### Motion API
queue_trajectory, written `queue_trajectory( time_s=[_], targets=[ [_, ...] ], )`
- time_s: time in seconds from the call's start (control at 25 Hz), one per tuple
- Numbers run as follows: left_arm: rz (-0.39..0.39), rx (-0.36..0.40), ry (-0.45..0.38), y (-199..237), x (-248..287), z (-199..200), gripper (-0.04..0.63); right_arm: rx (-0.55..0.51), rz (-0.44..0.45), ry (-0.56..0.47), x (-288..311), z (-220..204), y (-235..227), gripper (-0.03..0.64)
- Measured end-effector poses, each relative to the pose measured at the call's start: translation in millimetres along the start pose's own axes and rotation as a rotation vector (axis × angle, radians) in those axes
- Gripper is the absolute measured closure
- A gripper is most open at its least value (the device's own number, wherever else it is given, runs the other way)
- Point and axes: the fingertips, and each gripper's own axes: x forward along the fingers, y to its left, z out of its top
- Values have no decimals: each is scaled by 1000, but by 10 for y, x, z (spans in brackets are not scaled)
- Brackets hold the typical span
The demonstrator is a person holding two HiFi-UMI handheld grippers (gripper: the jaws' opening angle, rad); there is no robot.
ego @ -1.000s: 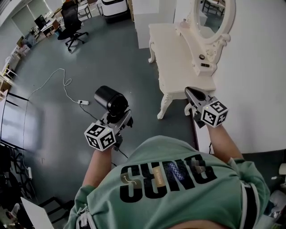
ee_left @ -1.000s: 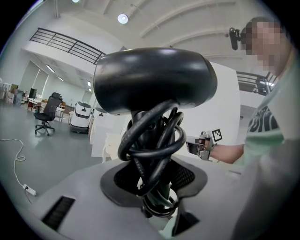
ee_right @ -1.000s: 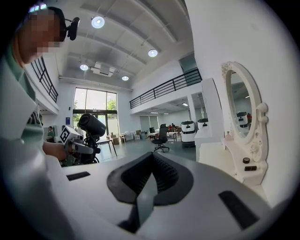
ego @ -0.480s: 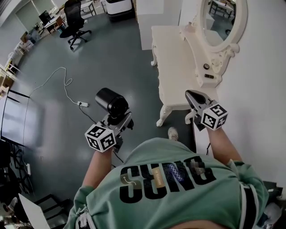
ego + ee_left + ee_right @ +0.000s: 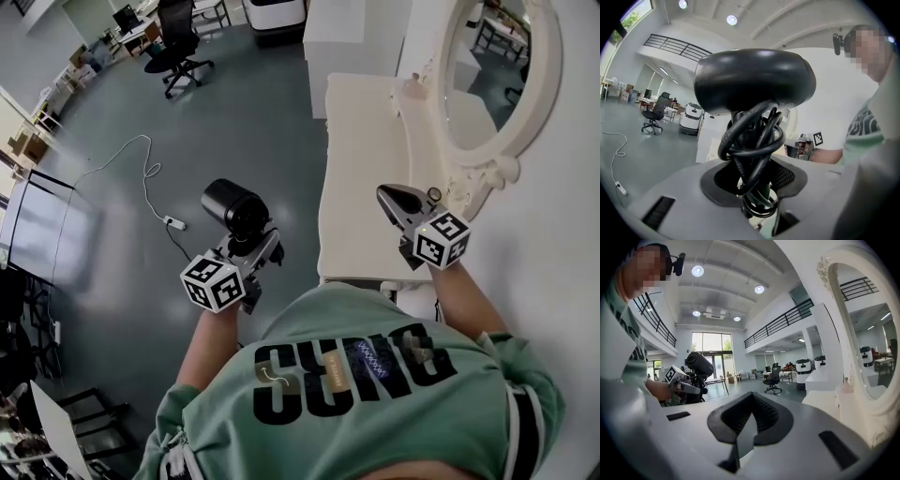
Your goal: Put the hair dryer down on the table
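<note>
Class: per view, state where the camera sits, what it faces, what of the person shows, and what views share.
Head view: on the head, facing down at the dressing table; shirt, forearms show.
Left gripper view: on the left gripper, along jaws shut on the hair dryer; shirt shows.
Right gripper view: on the right gripper, along shut, empty jaws towards an office chair; forearm shows.
All share the hair dryer.

grey floor [image 5: 253, 122] | cream dressing table [image 5: 361, 159] | oval mirror [image 5: 497, 75] | office chair [image 5: 183, 42]
</note>
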Motion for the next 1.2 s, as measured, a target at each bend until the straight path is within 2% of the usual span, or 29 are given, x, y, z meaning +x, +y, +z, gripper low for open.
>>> queue_trajectory(
  time_s=[0.16, 0.36, 0.52, 0.72, 0.92, 1.2],
  targets=[
    [17, -3, 1, 99, 383, 191, 431, 16, 27, 0, 155, 105, -385, 623],
    [9, -5, 20, 374, 670, 282, 431, 41, 22, 23, 401, 7, -655, 623],
    [-48, 18, 55, 643, 750, 359, 431, 48, -30, 39, 579, 0, -634, 623],
    [-150, 89, 134, 1014, 883, 357, 431, 49, -148, 45, 730, -10, -624, 623],
    [-247, 254, 214, 1191, 1125, 345, 433, 70, -242, 47, 674, -124, -719, 623],
    [-334, 574, 302, 1100, 1631, 469, 433, 48, -262, 81, 391, -266, -848, 623]
  ],
)
